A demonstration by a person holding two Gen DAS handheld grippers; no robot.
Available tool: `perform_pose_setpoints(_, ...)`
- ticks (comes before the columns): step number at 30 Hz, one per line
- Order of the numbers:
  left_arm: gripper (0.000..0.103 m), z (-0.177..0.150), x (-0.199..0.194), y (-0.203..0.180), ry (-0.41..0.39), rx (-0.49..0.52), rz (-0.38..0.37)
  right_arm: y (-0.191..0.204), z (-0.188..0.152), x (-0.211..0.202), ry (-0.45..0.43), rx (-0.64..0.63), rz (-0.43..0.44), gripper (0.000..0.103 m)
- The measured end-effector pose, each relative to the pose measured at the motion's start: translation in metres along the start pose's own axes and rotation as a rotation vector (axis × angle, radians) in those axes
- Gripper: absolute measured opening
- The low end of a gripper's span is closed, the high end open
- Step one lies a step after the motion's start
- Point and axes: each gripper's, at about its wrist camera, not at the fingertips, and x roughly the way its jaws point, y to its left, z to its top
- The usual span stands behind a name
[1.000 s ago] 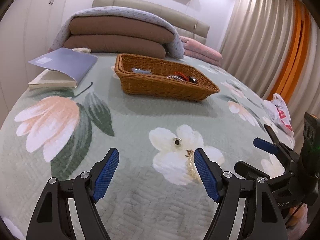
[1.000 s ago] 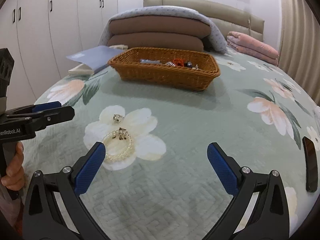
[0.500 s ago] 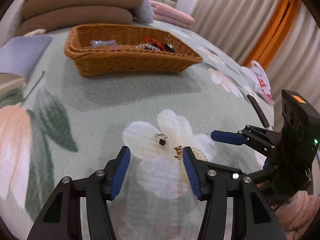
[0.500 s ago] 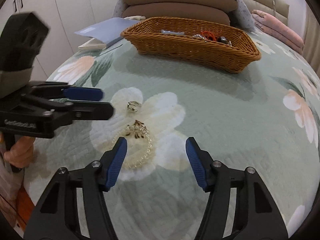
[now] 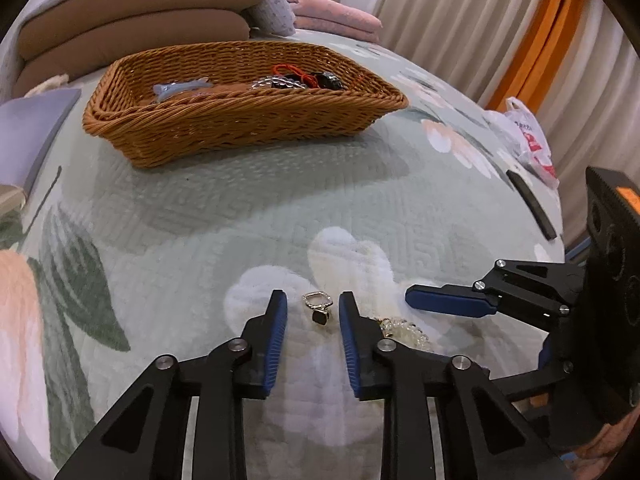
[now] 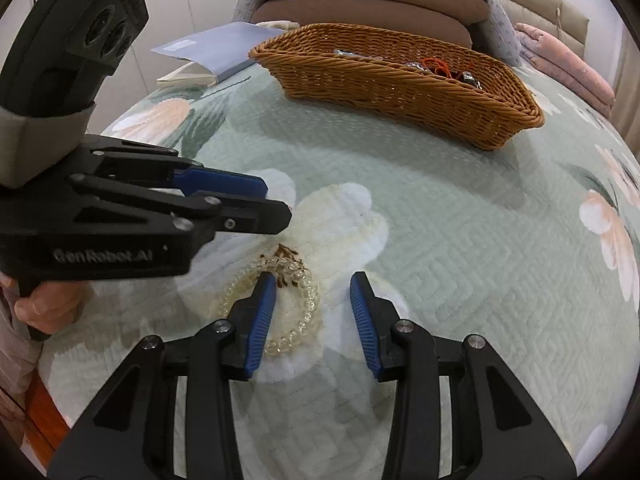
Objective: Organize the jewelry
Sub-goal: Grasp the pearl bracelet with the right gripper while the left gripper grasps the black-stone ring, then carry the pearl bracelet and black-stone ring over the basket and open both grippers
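Down on the floral quilted bedspread [image 5: 240, 216], the left claw [image 5: 313, 312] sits low with its blue pads [image 5: 276, 340] a narrow gap apart, one on each side of a silver ring with a dark stone [image 5: 318, 307]. The ring lies on a white flower of the print, between the pads but touching neither; the claw has hold of nothing.

Just right of it, partly hidden behind the left claw's right finger, lies a clear beaded bracelet [image 5: 404, 330] with a small brown charm. From the right wrist view the bracelet [image 6: 280, 300] curls on the same white flower, and the right claw [image 6: 313, 284] is lowered over it, moderately open: its left pad [image 6: 262, 316] stands inside the loop of beads, while the other pad rests on the bedspread outside the loop, so one side of the bracelet lies between them. Whether the beads touch the left pad cannot be told, and the pads do not pinch them.

Farther up the bed a rectangular wicker basket [image 5: 224, 124] holds other jewelry: a red cord, dark and clear beads, and a pale blue piece. An open book [image 6: 216, 50] lies just beside the basket, a dark flat bar [image 5: 530, 204] rests near the bed's right edge, and a plastic bag [image 5: 528, 136] sits past it.
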Motion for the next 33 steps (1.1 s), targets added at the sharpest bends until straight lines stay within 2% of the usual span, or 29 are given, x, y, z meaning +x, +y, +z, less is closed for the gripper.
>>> perform_pose_setpoints(1, 0.015, 0.000, 0.001, -0.002, 0.001, 0.009, 0.011, 0.000, -0.001, -0.001, -0.002, -0.005, -0.002, 0.037)
perform_pose_setpoints(5, 0.015, -0.003, 0.000, -0.004, -0.009, 0.024, 0.030, 0.005, -0.003, -0.003, -0.016, -0.030, 0.004, 0.019)
perform_pose_setpoints(7, 0.015, -0.004, -0.001, -0.006, -0.015, 0.033, 0.040, 0.008, -0.005, -0.005, -0.020, -0.049, -0.001, 0.015)
perform_pose_setpoints(12, 0.015, -0.005, -0.007, 0.000, -0.036, 0.008, 0.028, 0.010, -0.009, -0.008, -0.027, -0.065, -0.008, 0.015)
perform_pose_setpoints(14, 0.015, -0.005, -0.010, 0.004, -0.051, -0.008, 0.019, 0.008, -0.010, -0.009, -0.026, -0.056, 0.003, 0.010)
perform_pose_setpoints(23, 0.015, -0.006, -0.020, 0.009, -0.088, -0.033, -0.001, -0.004, -0.009, -0.026, -0.058, -0.025, 0.009, 0.009)
perform_pose_setpoints(33, 0.015, 0.001, -0.047, 0.012, -0.163, -0.053, -0.084, -0.021, 0.005, -0.055, -0.124, 0.000, -0.009, 0.009)
